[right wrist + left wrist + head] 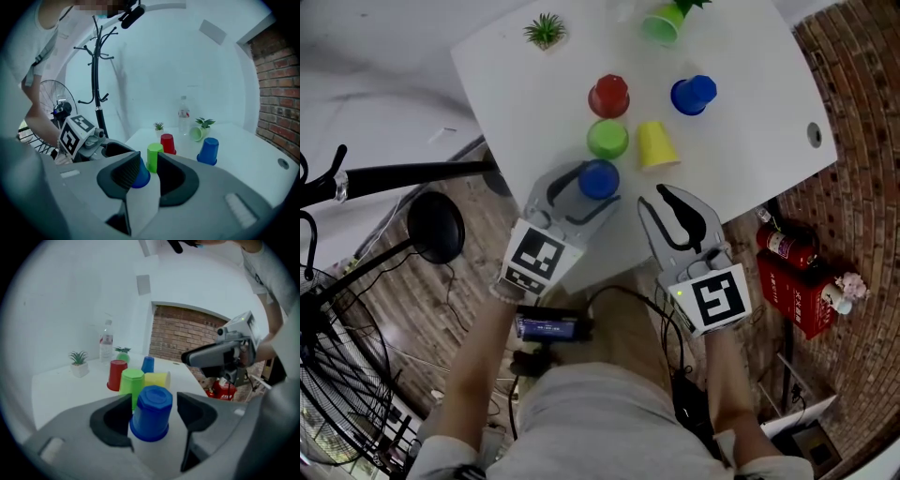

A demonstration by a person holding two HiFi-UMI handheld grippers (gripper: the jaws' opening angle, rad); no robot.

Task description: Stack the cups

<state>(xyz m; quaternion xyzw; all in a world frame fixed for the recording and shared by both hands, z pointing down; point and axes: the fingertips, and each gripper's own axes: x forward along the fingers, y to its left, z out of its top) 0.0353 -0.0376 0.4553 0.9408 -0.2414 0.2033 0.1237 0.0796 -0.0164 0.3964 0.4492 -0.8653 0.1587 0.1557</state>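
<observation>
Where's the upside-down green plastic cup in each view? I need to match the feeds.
Head view: the upside-down green plastic cup stands mid-table, just below the upside-down red plastic cup.
Left gripper view: the green cup is at centre, right of the red cup.
Right gripper view: the green cup is at centre, left of the red cup.
Shared landmark: the red cup beside it.

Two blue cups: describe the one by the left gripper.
On the white table, go to the near edge, just before the green cup. This blue cup stands upside down inside the open left gripper; the other blue cup sits farther back.
</observation>
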